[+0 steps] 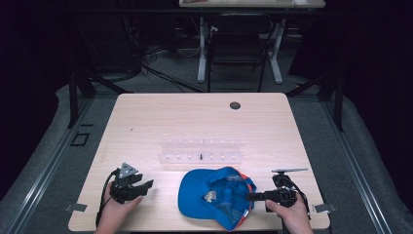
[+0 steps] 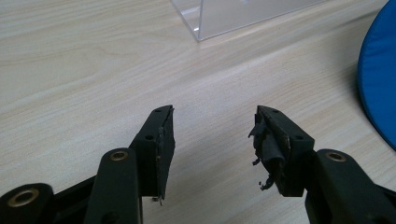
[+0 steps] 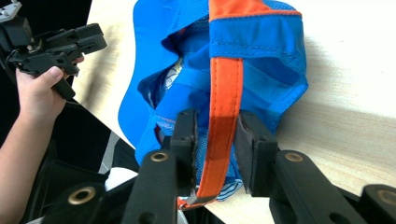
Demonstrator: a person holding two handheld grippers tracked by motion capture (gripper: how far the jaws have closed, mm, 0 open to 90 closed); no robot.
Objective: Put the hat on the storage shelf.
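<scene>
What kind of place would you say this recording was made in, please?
Probably a lab or workshop set up for recording. A light wooden table stands on grey carpet, dark metal frame struts flank it, loose cables trail on the floor behind, and a second desk stands beyond.

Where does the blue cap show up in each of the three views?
High view: the blue cap lies at the near table edge, centre-right, between the two grippers.
Left gripper view: just its blue brim at the right edge.
Right gripper view: it takes up the centre, its orange strap between the right gripper fingers.
Shared landmark: the left gripper, also seen top left in the right gripper view.
</scene>
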